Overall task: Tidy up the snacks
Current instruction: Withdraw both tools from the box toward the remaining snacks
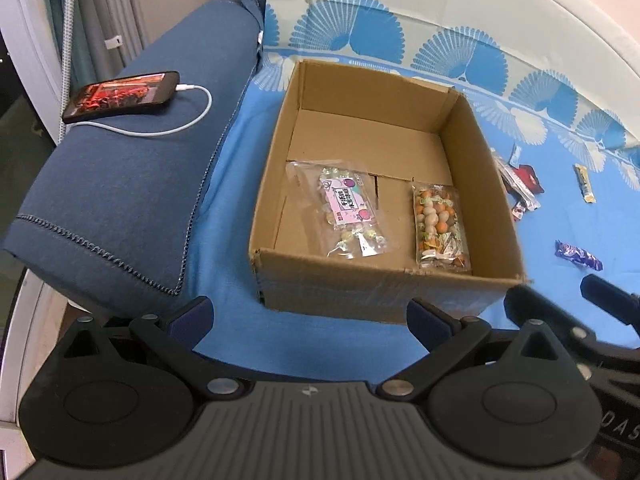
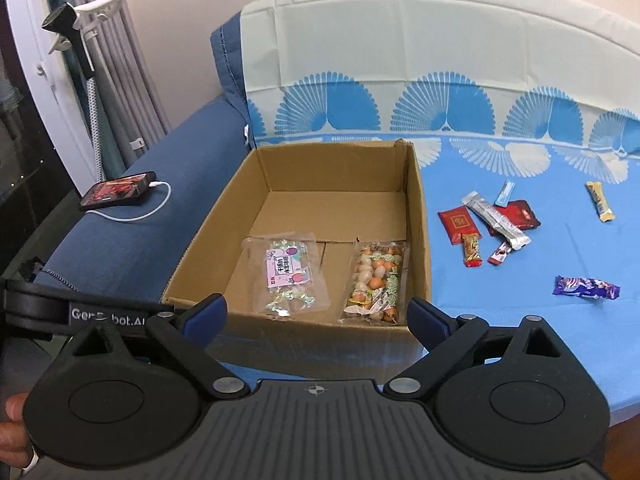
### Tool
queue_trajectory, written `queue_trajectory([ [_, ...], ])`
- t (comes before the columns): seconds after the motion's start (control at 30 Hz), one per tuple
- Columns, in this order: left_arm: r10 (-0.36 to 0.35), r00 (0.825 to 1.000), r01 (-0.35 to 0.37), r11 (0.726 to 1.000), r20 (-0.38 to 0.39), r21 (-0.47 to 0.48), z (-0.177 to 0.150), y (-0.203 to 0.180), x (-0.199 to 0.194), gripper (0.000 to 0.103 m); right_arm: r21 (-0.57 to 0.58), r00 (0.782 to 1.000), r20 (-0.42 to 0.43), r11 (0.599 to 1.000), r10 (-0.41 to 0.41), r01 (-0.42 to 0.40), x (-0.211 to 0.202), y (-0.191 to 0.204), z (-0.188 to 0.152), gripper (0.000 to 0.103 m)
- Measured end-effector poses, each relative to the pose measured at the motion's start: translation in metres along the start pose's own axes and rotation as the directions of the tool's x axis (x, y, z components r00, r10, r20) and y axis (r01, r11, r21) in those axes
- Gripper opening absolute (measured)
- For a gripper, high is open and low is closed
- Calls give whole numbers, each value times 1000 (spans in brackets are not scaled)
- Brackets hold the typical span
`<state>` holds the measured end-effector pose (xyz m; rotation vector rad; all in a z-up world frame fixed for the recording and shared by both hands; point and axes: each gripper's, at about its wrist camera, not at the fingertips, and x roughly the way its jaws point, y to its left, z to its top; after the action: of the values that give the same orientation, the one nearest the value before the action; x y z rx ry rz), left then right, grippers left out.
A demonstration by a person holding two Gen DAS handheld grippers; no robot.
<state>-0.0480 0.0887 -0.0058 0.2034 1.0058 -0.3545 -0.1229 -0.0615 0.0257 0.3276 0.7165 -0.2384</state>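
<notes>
Right wrist view: the cardboard box (image 2: pixel 416 216) sits on the blue sheet (image 2: pixel 520 320). Inside it, near the front wall, lie a candy bag (image 2: pixel 286 270) and a nut bag (image 2: pixel 376 284). Loose snacks (image 2: pixel 494 220) lie right of the box. Both the right tongs (image 2: pixel 316 314) and the left tongs (image 1: pixel 310 316) are spread wide, holding nothing.

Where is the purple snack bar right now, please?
In the right wrist view, the purple bar lies on the blue cloth, right of the box.
</notes>
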Motion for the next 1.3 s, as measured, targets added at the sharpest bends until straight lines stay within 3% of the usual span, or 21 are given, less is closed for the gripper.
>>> queue_trajectory([
  [0.83,0,996,-4,999,86,45,-24,-16,-42,103,-13,996,92,1000,10,-9,-48,-3,-19,98],
  [1.3,4,997,-12,993,73,115,-2,-51,-34,103,106,994,108,994,-32,20,-43,-47,-20,98],
])
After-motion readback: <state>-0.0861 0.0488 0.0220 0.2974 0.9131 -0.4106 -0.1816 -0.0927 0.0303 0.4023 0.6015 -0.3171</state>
